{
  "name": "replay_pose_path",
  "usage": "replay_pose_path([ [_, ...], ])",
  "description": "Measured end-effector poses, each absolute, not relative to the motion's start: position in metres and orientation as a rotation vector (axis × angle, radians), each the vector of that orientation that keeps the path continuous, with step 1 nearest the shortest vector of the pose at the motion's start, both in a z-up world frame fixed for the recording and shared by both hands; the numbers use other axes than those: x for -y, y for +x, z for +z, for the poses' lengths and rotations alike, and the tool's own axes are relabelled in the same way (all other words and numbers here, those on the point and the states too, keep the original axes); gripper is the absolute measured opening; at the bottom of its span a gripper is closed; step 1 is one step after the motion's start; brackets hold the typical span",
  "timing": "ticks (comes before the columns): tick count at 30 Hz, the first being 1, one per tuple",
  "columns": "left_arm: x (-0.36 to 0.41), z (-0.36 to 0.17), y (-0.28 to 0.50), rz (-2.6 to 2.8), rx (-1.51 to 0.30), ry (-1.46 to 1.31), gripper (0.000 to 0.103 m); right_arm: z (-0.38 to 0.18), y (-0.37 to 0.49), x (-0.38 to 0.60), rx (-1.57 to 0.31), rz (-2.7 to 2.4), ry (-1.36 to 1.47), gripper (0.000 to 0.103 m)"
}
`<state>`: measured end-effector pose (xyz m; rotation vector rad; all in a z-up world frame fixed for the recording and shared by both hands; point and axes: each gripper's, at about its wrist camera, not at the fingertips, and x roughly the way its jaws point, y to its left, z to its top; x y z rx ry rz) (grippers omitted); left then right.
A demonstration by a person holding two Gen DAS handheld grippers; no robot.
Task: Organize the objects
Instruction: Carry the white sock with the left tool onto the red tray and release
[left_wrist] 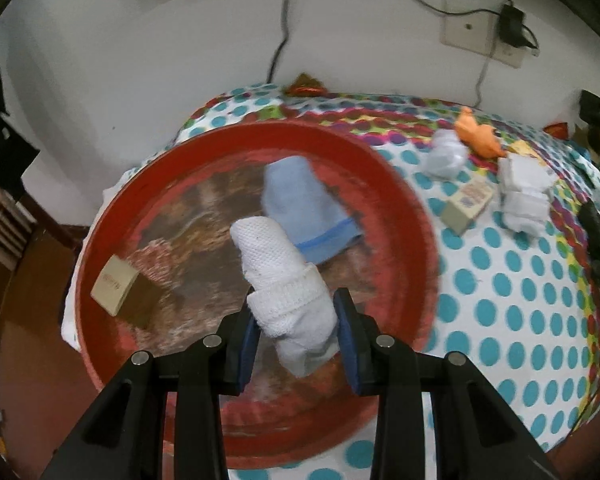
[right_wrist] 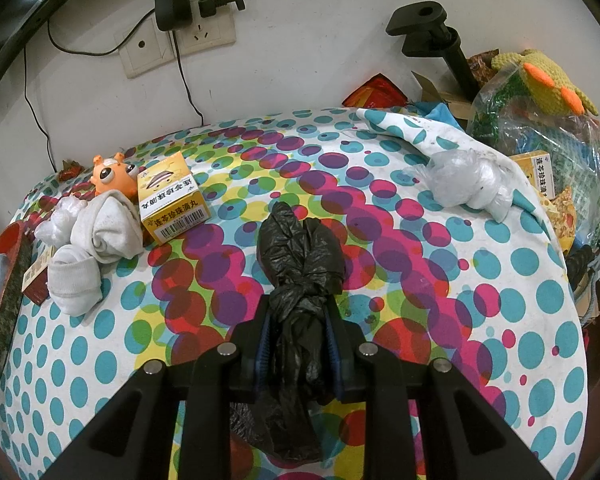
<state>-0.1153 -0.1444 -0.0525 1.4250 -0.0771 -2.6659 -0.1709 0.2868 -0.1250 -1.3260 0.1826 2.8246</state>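
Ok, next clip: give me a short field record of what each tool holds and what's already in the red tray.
left tool: shut on rolled white sock, held over red tray
right tool: shut on knotted black plastic bag
in tray: light blue cloth, small beige box
on dotted tablecloth: yellow box, orange toy, white socks

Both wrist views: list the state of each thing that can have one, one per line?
Left tongs: shut on the white sock, above the red tray.
Right tongs: shut on the knotted black bag.
Blue cloth: lying in the tray.
Small box: lying in the tray.
Yellow box: closed, on the tablecloth.
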Motion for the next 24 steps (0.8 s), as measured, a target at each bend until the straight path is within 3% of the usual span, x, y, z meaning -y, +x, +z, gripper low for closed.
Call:
replay_pose_path([
  [24, 0.243, -0.081, -0.099, -2.554, -0.086, 1.423, 0.034, -0.126, -0.173, -0.277, -0.063, 2.792, -1.327, 0.025],
])
